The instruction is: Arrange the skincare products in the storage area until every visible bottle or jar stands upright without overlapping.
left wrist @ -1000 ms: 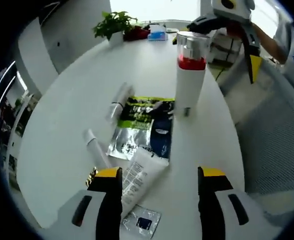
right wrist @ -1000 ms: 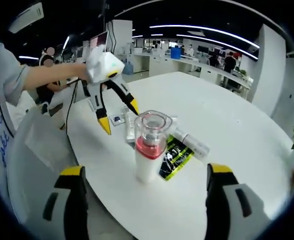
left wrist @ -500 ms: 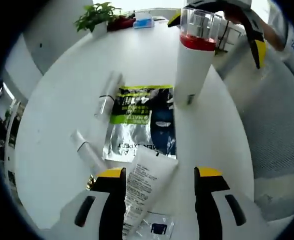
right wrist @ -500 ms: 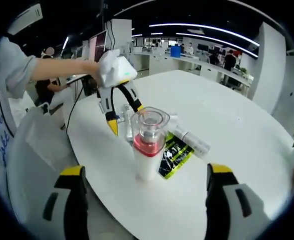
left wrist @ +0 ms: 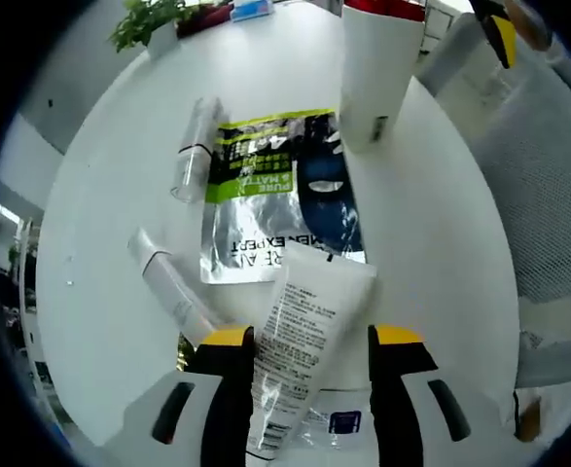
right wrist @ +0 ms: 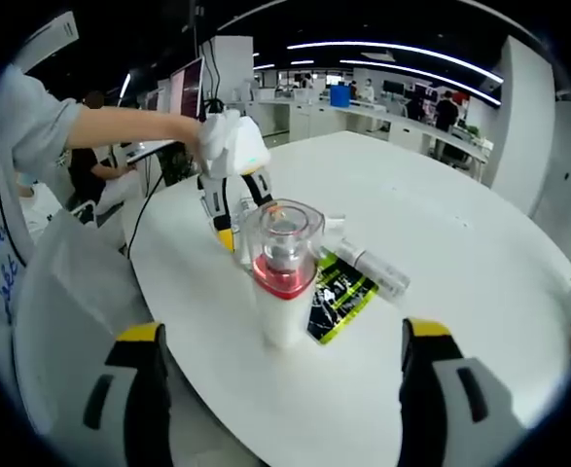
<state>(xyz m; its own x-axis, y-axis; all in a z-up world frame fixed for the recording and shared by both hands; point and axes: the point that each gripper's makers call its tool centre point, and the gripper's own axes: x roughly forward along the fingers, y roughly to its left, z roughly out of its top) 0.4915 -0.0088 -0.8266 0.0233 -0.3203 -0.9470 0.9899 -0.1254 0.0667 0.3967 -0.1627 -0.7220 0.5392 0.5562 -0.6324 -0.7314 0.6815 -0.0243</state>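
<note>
Left gripper view: a flat sachet (left wrist: 275, 199) printed green, silver and dark blue lies at frame centre on the round white table (left wrist: 100, 195); its inverted lettering reads "EXPERT". Overlapping the sachet's lower edge, a white tube (left wrist: 300, 336) with fine, illegible print lies flat, its lower part between the yellow-tipped jaws of the left gripper (left wrist: 304, 342), which stand apart on either side of it; whether they touch it cannot be told. A small clear packet (left wrist: 339, 423) with a dark blue square lies under the tube near the bottom edge. A slim white tube (left wrist: 168, 287) lies at left, a clear tube (left wrist: 193, 146) at upper left. The tall white bottle (left wrist: 377, 73) stands upright at top, beside the sachet's corner. Compared with one second ago, this camera is nearer the table and the tube lies deeper between the jaws. Right gripper view: the bottle (right wrist: 283, 272), with red collar and clear cap, stands at centre; the right gripper (right wrist: 285, 365) is wide apart and empty below it, and the left gripper (right wrist: 238, 219) has come down behind the bottle.
</note>
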